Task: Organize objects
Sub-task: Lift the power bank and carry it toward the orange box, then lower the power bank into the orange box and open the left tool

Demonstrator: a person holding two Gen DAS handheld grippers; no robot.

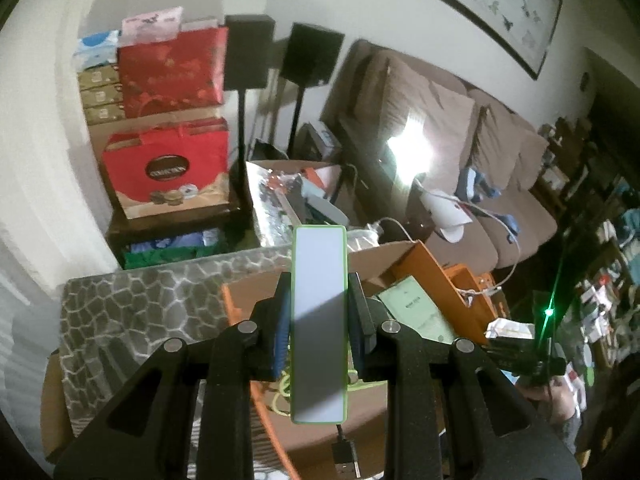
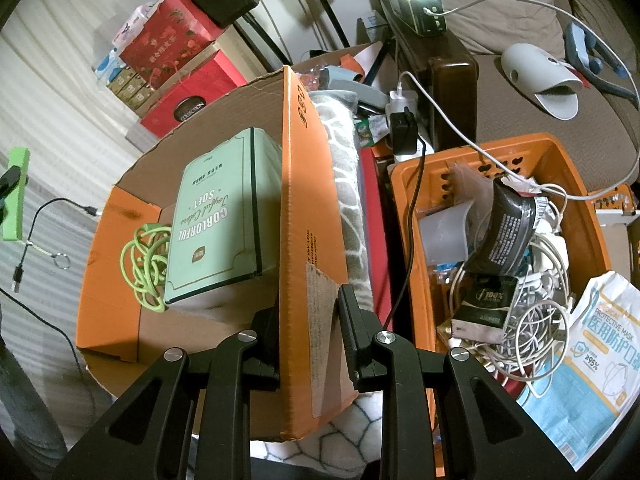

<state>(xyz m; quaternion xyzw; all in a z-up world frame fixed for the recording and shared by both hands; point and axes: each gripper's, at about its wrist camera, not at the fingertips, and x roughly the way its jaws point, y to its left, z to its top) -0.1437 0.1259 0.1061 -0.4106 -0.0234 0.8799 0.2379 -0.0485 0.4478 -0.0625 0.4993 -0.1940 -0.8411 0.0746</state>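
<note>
While clamped in the left hand-held gripper (image 1: 319,312), green-edged power bank (image 1: 319,320) held above the cardboard box (image 2: 120,280); right hand-held gripper (image 2: 308,332) pinching that box's orange flap (image 2: 308,220).

Left wrist: close above orange cardboard box (image 1: 436,276), facing far sofa (image 1: 460,128).
Right wrist: steeply down, near box wall (image 2: 308,240).
Shared: box, red gift boxes (image 1: 168,168).
</note>
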